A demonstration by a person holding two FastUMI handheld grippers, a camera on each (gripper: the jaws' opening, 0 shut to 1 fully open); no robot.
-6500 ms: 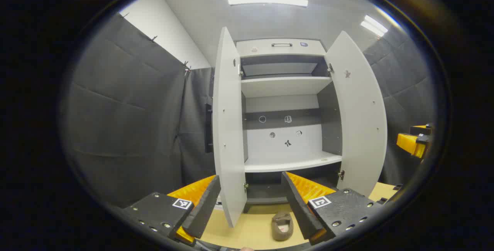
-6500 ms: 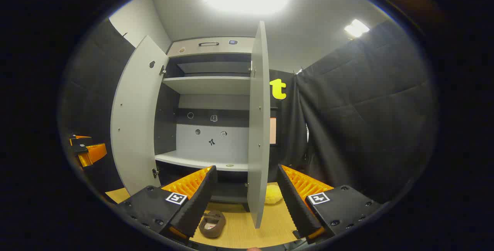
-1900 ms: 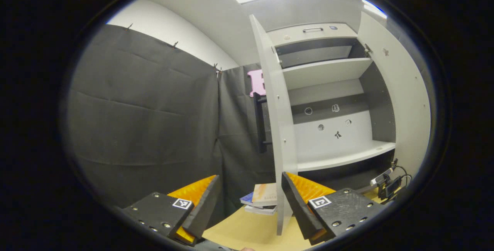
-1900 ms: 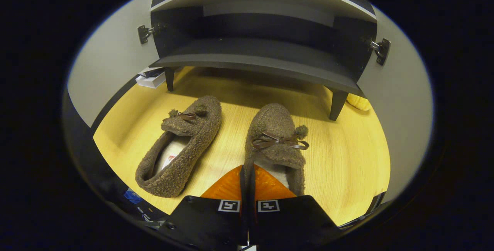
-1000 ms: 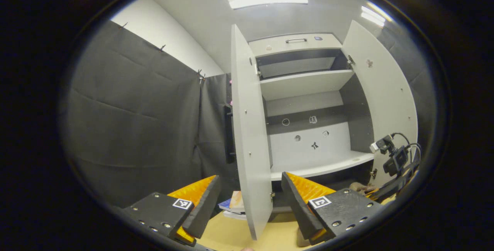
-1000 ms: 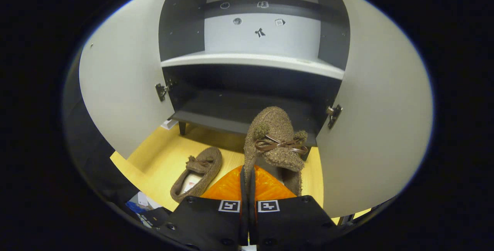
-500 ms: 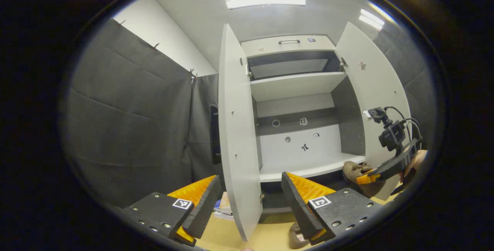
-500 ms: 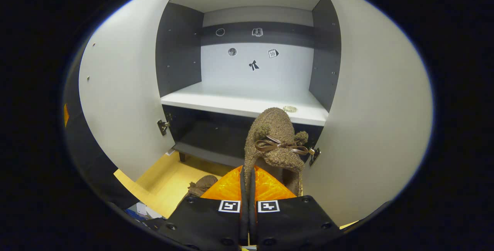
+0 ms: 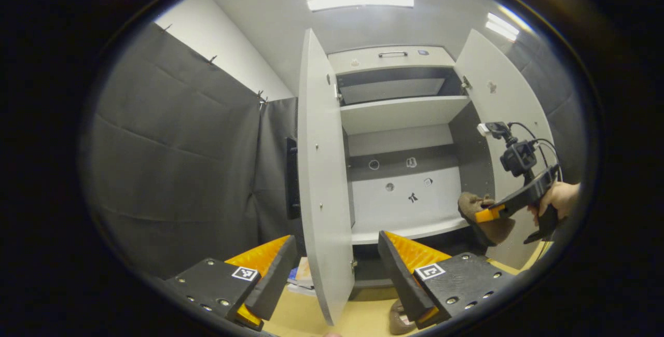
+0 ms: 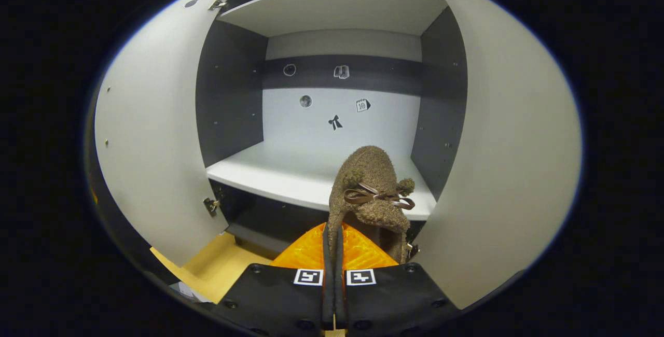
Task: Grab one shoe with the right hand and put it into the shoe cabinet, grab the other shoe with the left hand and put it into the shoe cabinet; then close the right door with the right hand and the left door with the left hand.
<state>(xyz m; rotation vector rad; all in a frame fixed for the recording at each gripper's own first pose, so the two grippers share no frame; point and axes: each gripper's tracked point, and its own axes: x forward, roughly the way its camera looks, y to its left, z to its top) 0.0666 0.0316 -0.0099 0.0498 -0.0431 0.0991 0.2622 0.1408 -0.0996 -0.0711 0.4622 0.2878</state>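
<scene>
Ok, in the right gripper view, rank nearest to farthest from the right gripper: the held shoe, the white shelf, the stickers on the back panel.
1. Shoe, clamped in the right gripper.
2. White shelf, ahead, below the shoe's toe.
3. Stickers, on the back panel, farthest.

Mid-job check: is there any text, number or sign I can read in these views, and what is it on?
No words can be read.
One sticker on the cabinet back wall seems to bear a number, too small to read.
The other stickers there: pictures, no text.
The square tags on the left gripper and the right gripper, which holds the shoe: coded patterns, no letters.
</scene>
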